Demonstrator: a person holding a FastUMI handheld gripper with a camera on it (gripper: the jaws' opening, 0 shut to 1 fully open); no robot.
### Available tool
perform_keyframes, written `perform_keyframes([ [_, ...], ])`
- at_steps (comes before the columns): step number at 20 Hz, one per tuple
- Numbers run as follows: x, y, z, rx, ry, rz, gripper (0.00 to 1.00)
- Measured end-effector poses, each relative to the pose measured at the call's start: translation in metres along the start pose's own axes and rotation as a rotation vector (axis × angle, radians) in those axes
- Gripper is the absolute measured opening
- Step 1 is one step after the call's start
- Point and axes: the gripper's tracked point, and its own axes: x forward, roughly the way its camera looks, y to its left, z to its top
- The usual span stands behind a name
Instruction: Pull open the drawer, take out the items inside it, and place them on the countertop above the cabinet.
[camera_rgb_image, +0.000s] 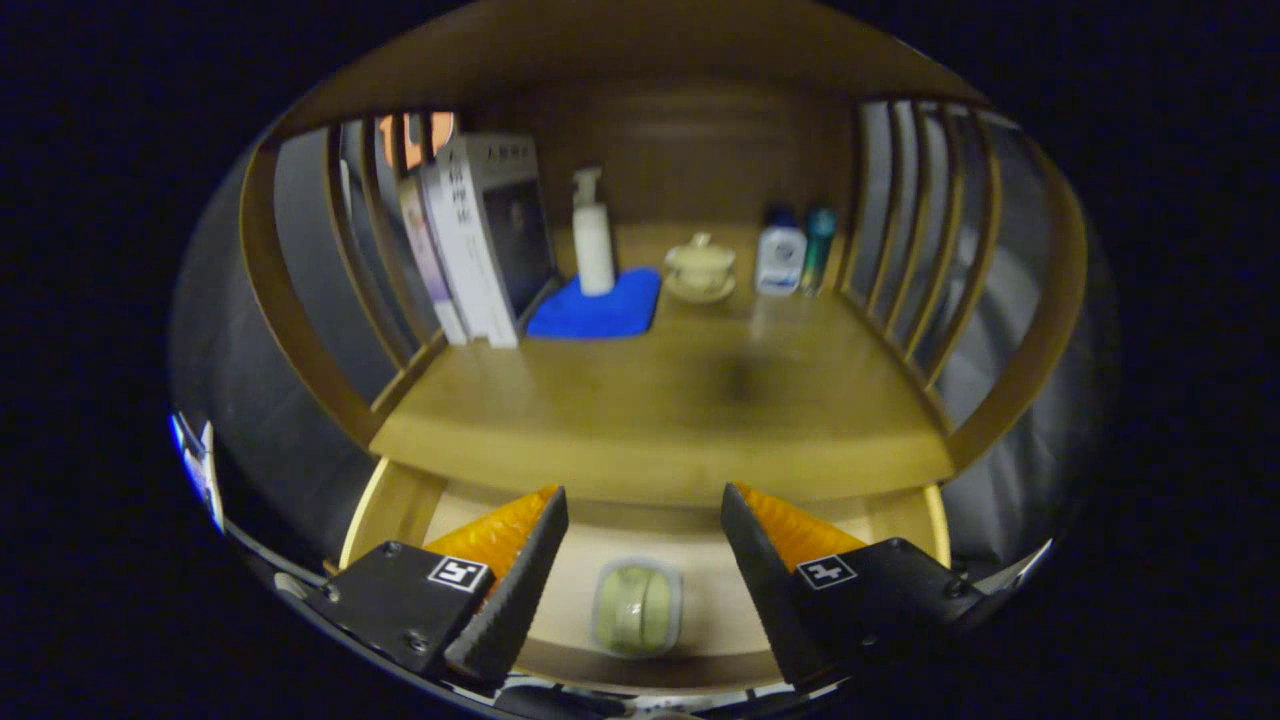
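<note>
So your gripper (644, 560) is hanging over the pulled-out drawer (400, 500) with its fingers spread wide, and they've got hold of nothing. Down between the fingers, on the drawer floor, you've got a small rounded-rectangle container (637, 607) with a clear lid and something pale green inside. Its long axis runs front to back, roughly in line with the way your fingers point, and it lies flat with the lid facing up. Neither finger is touching it; there's a clear gap on both sides. You're looking forward and down at a tilt, so the drawer is under the fingers and the wooden countertop (660, 410) spreads out beyond the fingertips. Up on that countertop, well past the fingers, you've got a row of books (470, 245) leaning at the slatted left side, a white pump bottle (592, 235) standing on a blue cloth (598, 308), a little lidded teacup on a saucer (701, 268) near the middle, then a white bottle with a dark cap (780, 255) and a slim teal bottle (818, 250) just beside it, by the slatted right side. The front stretch of the countertop, nearest your fingers, is bare wood.
</note>
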Motion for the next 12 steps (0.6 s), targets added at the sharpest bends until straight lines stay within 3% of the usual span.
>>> perform_keyframes([
  [8, 0.039, 0.013, -0.077, -0.003, 0.339, 0.002, 0.74],
  [12, 0.045, 0.011, -0.079, -0.007, 0.391, -0.030, 0.35],
])
